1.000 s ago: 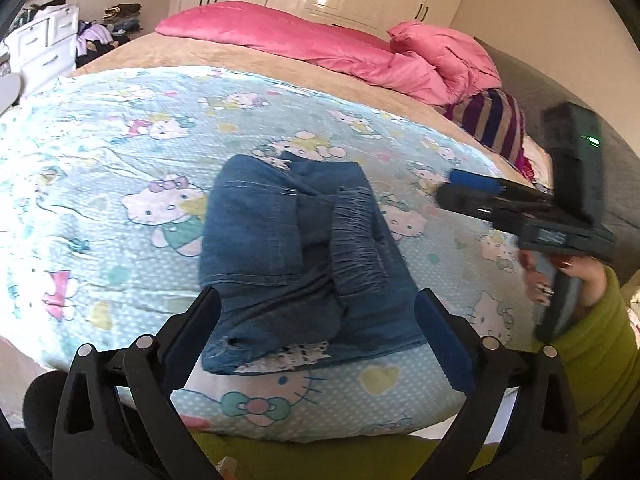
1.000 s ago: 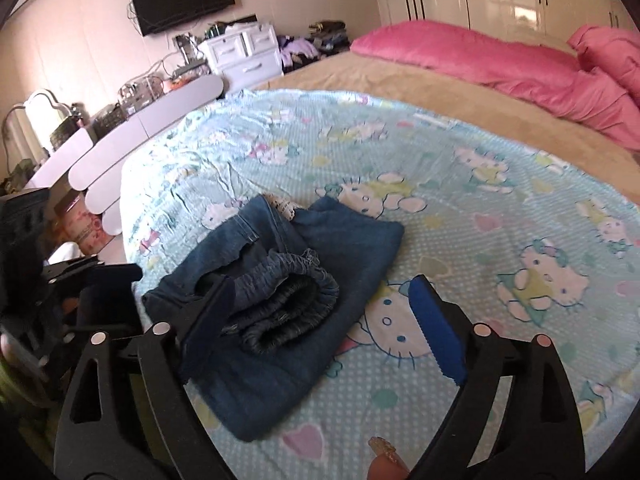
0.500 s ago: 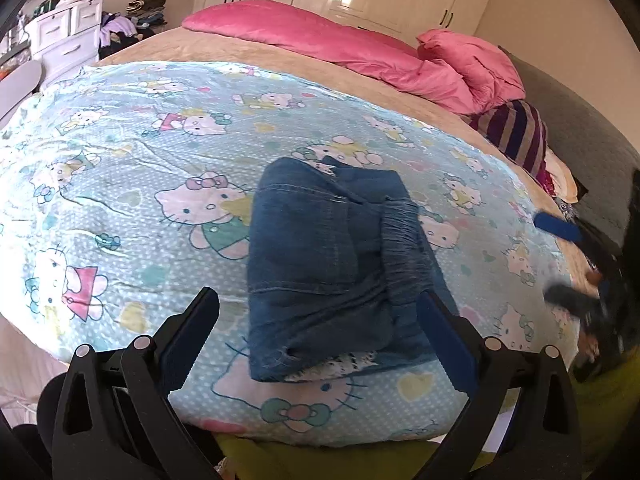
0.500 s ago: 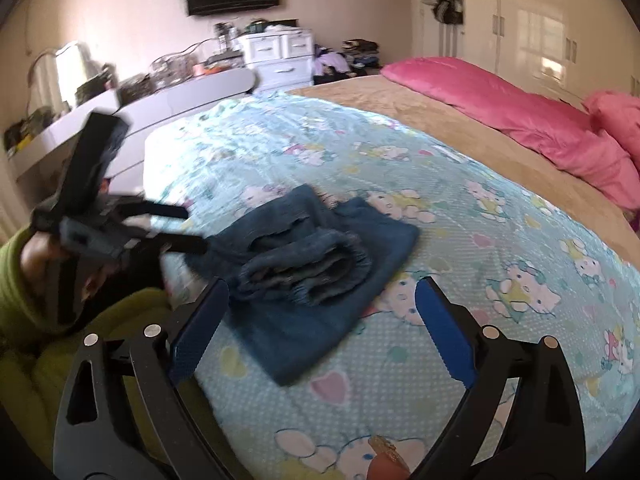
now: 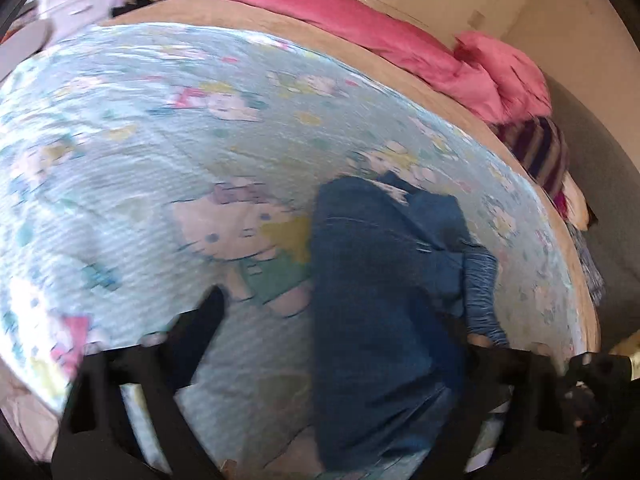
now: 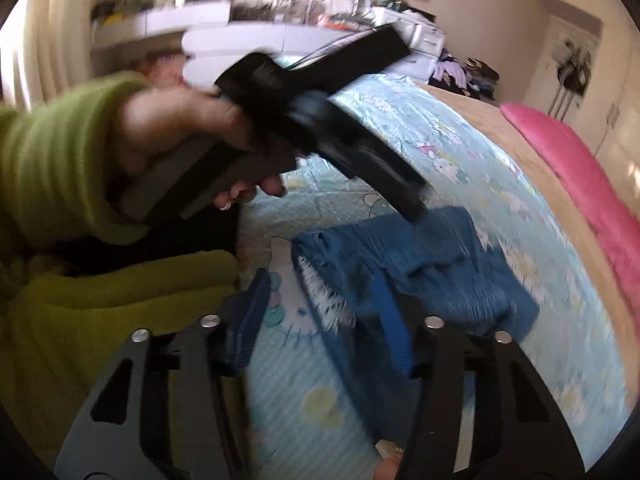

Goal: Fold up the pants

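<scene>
A person in a green sleeve [image 6: 60,160] works at the near edge of a bed [image 5: 320,64], a handheld tool in each hand, over a pair of folded blue denim pants [image 5: 380,300]. The pants lie in a compact bundle on a pale blue cartoon-cat sheet [image 5: 160,160], close to the bed's near edge and toward its right side, with the gathered waistband [image 5: 482,292] along the bundle's right.

The left hand [image 6: 180,136] grips the left tool [image 5: 332,320], whose jaws are closing as they straddle the near part of the bundle. One black finger [image 5: 200,332] stands over bare sheet just left of the denim; the other is hidden behind the cloth at the right. Blur keeps the pads from view, so contact cannot be told and the jaws read as released.

The right tool [image 6: 320,320] is also closing, its blue-padded fingers [image 6: 392,320] either side of the bundle's frayed near corner. The right pad lies over the denim and the left pad stands over the sheet beside it, a clear gap between them; no pinch shows.

Toward the bed's far edge lies a pink duvet [image 5: 400,36], with a striped cushion [image 5: 540,152] at the right edge. White drawers [image 6: 424,40] stand beyond the far left corner.
</scene>
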{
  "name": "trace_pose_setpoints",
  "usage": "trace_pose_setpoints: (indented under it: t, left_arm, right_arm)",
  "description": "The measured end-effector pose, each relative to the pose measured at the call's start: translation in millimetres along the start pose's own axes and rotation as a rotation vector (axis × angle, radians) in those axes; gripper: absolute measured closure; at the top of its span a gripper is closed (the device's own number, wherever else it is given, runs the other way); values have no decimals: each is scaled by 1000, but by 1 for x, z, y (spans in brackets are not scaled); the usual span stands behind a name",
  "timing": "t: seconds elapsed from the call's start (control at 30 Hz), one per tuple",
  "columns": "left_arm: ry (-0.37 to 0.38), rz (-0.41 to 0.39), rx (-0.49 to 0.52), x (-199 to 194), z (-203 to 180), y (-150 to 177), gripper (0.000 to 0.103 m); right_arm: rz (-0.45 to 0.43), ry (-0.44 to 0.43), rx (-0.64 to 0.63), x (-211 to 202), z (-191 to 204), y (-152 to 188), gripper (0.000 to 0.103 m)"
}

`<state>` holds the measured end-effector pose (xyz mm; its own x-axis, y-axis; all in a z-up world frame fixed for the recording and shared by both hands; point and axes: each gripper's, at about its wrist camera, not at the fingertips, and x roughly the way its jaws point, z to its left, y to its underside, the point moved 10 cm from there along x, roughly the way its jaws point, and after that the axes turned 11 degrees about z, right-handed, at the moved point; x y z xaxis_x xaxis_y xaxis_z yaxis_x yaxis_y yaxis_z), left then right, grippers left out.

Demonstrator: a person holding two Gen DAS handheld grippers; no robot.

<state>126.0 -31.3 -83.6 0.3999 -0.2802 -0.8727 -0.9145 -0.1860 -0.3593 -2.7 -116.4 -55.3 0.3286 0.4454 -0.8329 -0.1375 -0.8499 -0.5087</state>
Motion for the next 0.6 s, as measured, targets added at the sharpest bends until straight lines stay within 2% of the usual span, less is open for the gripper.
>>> trace_pose_setpoints:
  t: [0.07,0.1,0.17,0.23,0.3,0.4,0.5,0.53,0.57,0.6]
  left_arm:
    - [-21,16,34,11,-7,-4,27]
    - [-31,18,40,15,-8,-5,27]
    - [-34,27,42,25,-7,-7,27]
    - [-28,34,37,33,-4,-5,27]
    - [-20,30,37,38,-3,-4,23]
    - [-11,13,38,41,-4,-6,22]
    - [-9,-14,43,34,-4,-5,19]
    - [-2,-29,39,30,-4,-5,12]
    - [4,-40,34,27,-3,-4,10]
    - [12,-51,30,23,-3,-4,10]
  right_arm:
    - [14,33,-7,13,-5,-6,61]
    - [24,21,4,21,-8,-6,75]
    - [76,-93,20,34,0,4,95]
    - [97,-114,-16,37,11,17,94]
    - [92,-135,-3,40,16,23,82]
    - [80,-165,43,36,18,22,73]
    - [27,-209,105,9,9,16,70]
    - [9,-215,134,-1,2,16,70]
    - [-12,-211,185,-14,-11,18,62]
    - [-28,-198,228,-22,-23,21,47]
